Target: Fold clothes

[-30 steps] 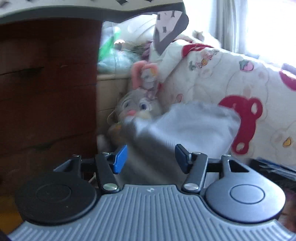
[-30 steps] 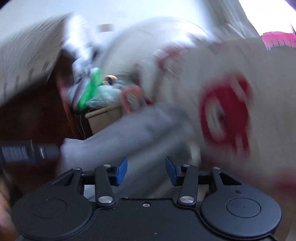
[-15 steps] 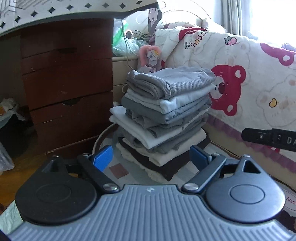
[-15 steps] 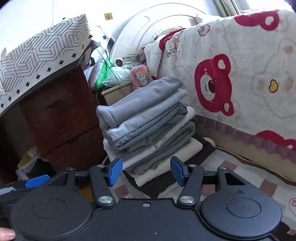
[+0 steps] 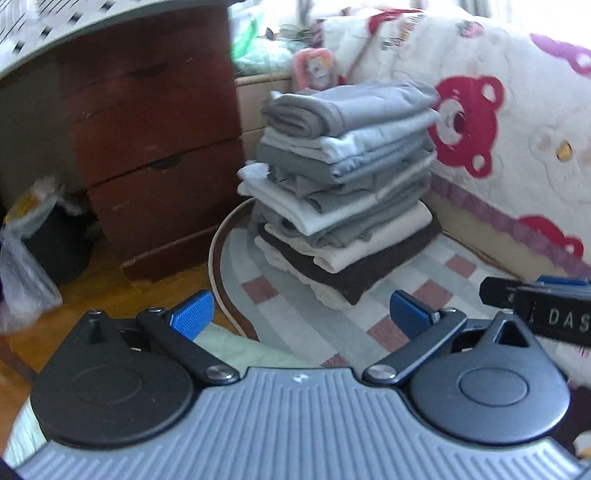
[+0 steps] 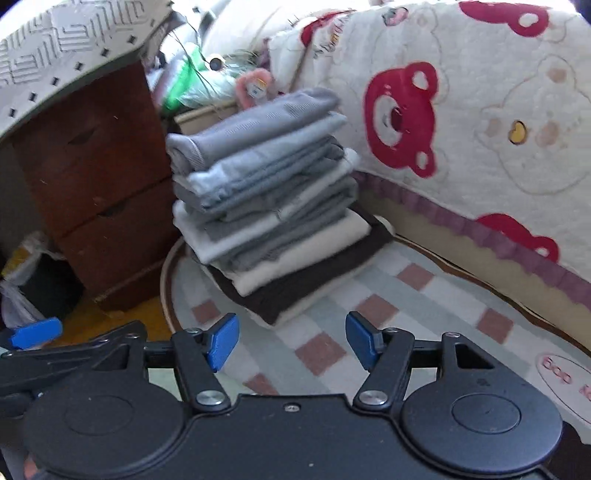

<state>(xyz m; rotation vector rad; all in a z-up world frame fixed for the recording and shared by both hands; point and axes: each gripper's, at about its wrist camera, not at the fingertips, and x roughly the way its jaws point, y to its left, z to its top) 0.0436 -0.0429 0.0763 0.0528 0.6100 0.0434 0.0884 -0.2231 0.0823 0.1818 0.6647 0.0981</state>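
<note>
Clothes [image 5: 343, 199] sit folded in a tall stack on the far part of a checked rug [image 5: 406, 295], between a brown drawer chest [image 5: 155, 155] on the left and a bear-print blanket [image 5: 498, 129] on the right. Left gripper [image 5: 301, 310] and right gripper [image 6: 291, 341] hover near, both wide apart and empty.

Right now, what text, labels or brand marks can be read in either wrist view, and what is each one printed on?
"DAS": white letters on the black body of the right gripper, cut off by the frame edge.
Red lettering on the bear blanket: too blurred to read.
Pink lettering in an oval on the checked mat: blurred and cut off, unreadable.
Nothing legible on the stack of folded clothes.
</note>
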